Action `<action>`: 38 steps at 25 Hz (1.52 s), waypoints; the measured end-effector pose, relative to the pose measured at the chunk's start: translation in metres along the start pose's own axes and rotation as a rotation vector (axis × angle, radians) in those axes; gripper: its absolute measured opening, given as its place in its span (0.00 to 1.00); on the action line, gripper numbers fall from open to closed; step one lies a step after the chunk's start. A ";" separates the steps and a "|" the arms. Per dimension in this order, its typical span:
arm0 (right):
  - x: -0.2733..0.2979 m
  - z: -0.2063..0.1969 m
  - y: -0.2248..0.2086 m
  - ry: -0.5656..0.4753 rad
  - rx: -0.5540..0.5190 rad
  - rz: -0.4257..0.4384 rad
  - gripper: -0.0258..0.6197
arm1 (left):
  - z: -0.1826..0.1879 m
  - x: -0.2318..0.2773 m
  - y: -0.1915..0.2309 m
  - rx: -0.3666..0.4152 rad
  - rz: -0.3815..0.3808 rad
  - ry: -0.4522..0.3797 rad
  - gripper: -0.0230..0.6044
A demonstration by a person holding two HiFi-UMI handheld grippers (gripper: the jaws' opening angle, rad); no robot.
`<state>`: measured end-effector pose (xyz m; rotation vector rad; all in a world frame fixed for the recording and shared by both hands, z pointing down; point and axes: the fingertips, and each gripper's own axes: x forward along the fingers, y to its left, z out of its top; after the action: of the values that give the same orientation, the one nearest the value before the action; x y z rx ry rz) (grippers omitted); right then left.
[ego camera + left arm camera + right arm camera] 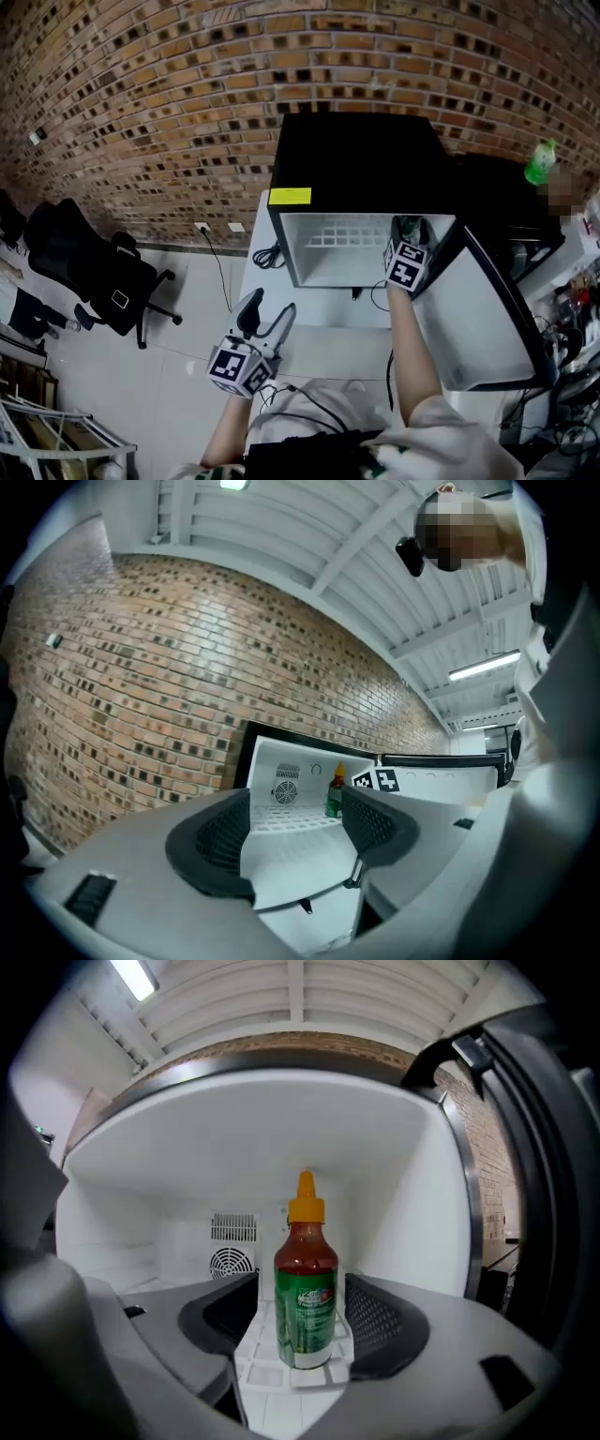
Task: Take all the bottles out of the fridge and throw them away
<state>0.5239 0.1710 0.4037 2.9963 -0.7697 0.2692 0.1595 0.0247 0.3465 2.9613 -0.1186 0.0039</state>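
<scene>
**Q:** Where does the bottle stand?

**A:** The sauce bottle (306,1288), red with an orange cap and a green label, stands upright on the white shelf (281,1372) inside the fridge (356,159). It is towards the right side, in front of the back wall's round vent. The black fridge sits on the white desk (328,347), with its door (487,319) swung wide to the right.

**Q:** And your right gripper?

**A:** My right gripper (298,1330) reaches into the open fridge with its jaws spread. The bottle shows squarely between them, with a gap on either side, so neither pad presses on it. Whether it is fully in between or just past the tips, I can't quite judge from this angle.

**Q:** What about the left?

**A:** My left gripper (295,827) hangs out in front of the desk, well apart from the fridge and pointing towards it. Its jaws are spread and nothing is between them.

**Q:** Anything else in shot?

**A:** A second bottle (540,161), a green one, stands on what looks like a dark unit just right of the fridge. A brick wall (141,112) runs behind, and a black office chair (84,267) stands on the floor to the left.
</scene>
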 end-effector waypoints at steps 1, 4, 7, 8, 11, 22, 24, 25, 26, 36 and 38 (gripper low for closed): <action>0.007 0.000 -0.001 0.007 -0.004 -0.007 0.51 | -0.001 -0.002 0.001 0.002 0.007 0.004 0.51; 0.026 -0.003 -0.007 0.026 -0.011 -0.022 0.51 | -0.004 -0.006 0.004 0.005 0.027 0.010 0.51; 0.036 -0.002 -0.009 0.021 -0.008 -0.031 0.51 | -0.003 -0.012 0.010 -0.006 0.053 0.002 0.51; 0.036 -0.001 -0.008 0.018 -0.009 -0.023 0.48 | 0.000 -0.014 0.009 -0.015 0.060 0.001 0.51; 0.035 -0.003 0.003 -0.004 -0.009 0.046 0.48 | 0.009 -0.020 0.007 -0.040 0.086 0.002 0.51; -0.066 -0.023 0.099 -0.053 0.002 0.439 0.48 | -0.027 -0.052 0.032 -0.035 0.200 0.002 0.51; -0.090 -0.028 0.121 -0.045 -0.014 0.507 0.48 | -0.031 -0.065 0.040 -0.043 0.221 0.001 0.51; -0.103 -0.032 0.135 -0.040 -0.019 0.544 0.48 | -0.032 -0.072 0.045 -0.047 0.232 -0.001 0.51; -0.115 -0.036 0.149 -0.033 -0.023 0.582 0.48 | -0.033 -0.080 0.050 -0.053 0.247 -0.007 0.51; -0.206 -0.117 0.304 0.158 -0.097 0.996 0.48 | -0.058 -0.174 0.096 -0.068 0.475 0.039 0.51; -0.224 -0.138 0.330 0.204 -0.123 1.065 0.48 | -0.071 -0.193 0.104 -0.089 0.519 0.057 0.51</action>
<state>0.1497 -0.0012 0.4969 2.0968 -2.1407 0.4944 -0.0408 -0.0500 0.4327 2.7495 -0.8456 0.1457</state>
